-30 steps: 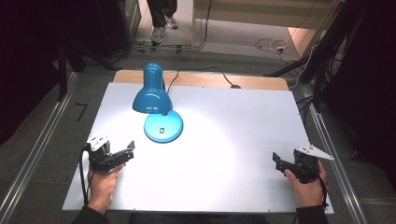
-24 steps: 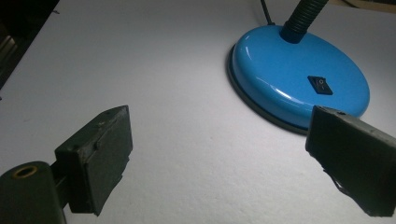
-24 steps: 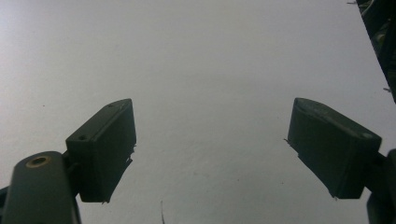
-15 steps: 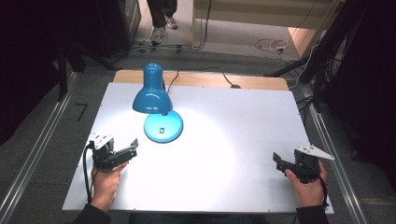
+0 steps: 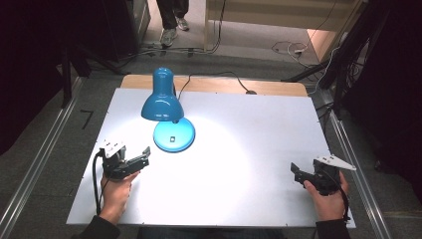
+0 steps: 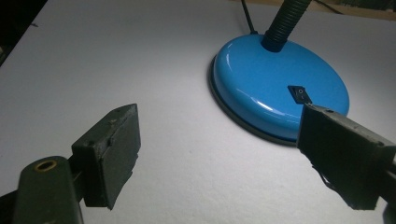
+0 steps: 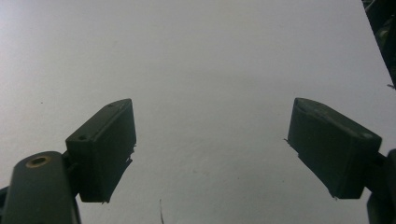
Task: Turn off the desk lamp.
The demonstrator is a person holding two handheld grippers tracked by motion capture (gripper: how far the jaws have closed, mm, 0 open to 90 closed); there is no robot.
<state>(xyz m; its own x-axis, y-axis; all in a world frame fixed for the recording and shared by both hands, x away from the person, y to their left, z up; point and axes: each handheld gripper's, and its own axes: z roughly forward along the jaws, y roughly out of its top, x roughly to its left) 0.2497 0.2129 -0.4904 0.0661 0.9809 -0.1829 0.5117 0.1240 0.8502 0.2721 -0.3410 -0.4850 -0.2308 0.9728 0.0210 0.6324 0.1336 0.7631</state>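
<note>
The left gripper (image 5: 144, 155), jaws wide but just narrowing with nothing between them, was aimed at the lit blue lamp (image 5: 164, 102) standing left of centre on the white table (image 5: 249, 149), probably for the base switch (image 6: 300, 94), while the empty, open right gripper (image 5: 294, 172) was rested well apart.

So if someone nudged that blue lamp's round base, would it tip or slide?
The blue lamp would probably slide: its base is wide, low and glossy. The ribbed neck looks bendy, so the shade may wobble.
</note>
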